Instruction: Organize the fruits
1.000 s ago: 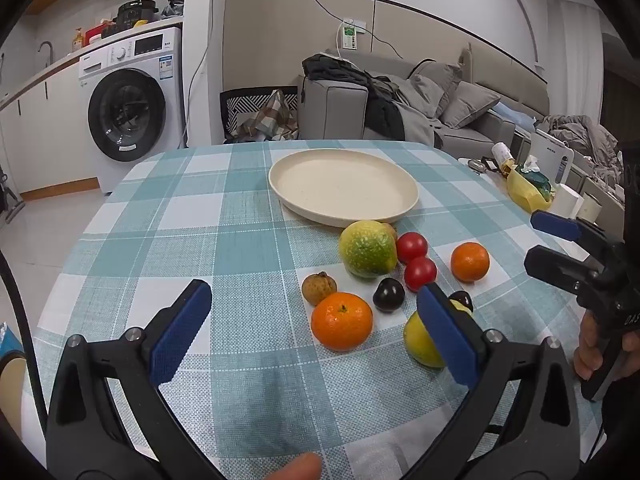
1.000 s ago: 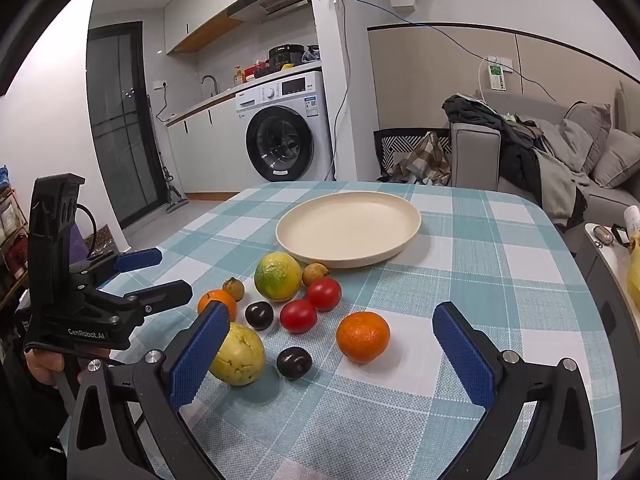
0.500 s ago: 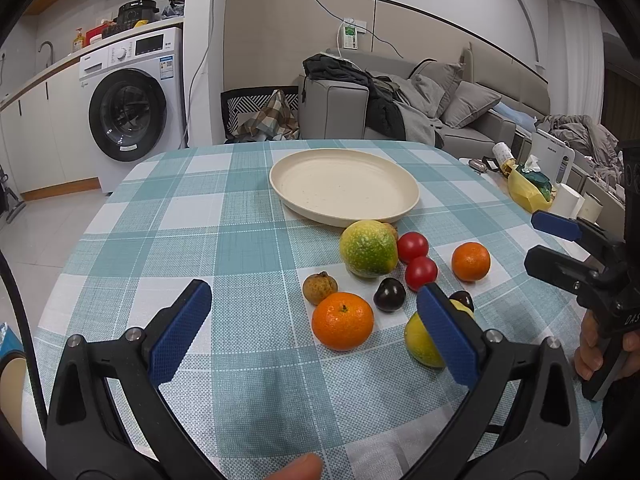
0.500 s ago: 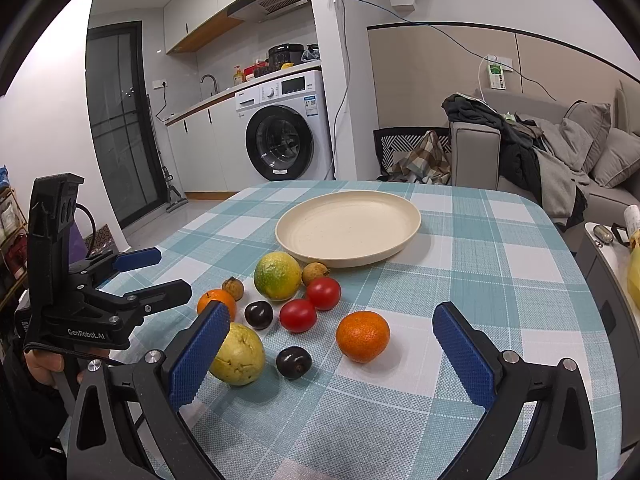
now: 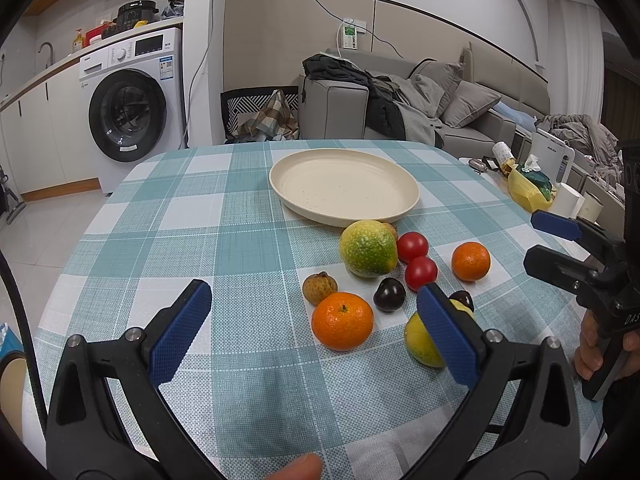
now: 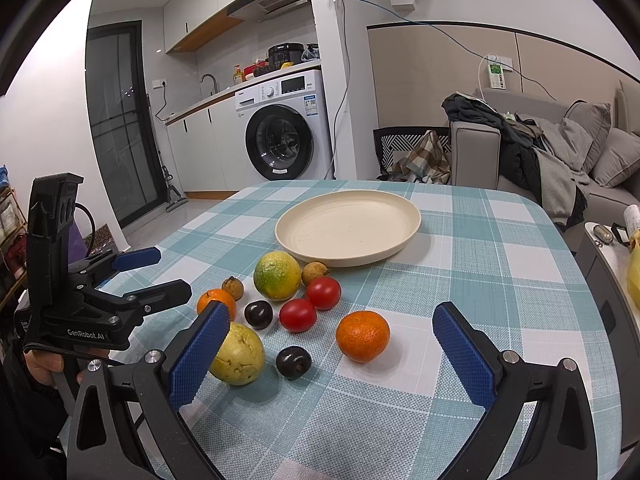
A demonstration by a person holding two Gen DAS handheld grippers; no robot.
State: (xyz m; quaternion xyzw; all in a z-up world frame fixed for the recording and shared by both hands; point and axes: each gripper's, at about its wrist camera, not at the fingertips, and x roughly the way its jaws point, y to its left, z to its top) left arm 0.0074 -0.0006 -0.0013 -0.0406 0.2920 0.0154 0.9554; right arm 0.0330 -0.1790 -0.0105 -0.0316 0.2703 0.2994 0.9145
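Your left gripper (image 6: 154,276) reads "GenRobot.AI" on its body; fingers spread wide, holding nothing, at the left table edge. Washing machine (image 6: 286,130) far left, label too small to read.

On the checked tablecloth (image 6: 500,280), fruit cluster sits centre, near side of the empty cream plate (image 6: 348,226): orange (image 5: 342,320) and small brown fruit (image 5: 319,288) on the left, green-yellow citrus (image 6: 277,275) just beside the plate rim, two tomatoes (image 6: 310,304), two dark plums (image 6: 276,338), yellow fruit (image 6: 239,354) nearest, second orange (image 6: 362,335) rightmost.

Your right gripper (image 6: 332,350) has its fingers wide, empty, low over the near fruit. Open cloth to the right of the fruit, out to the table's right edge.
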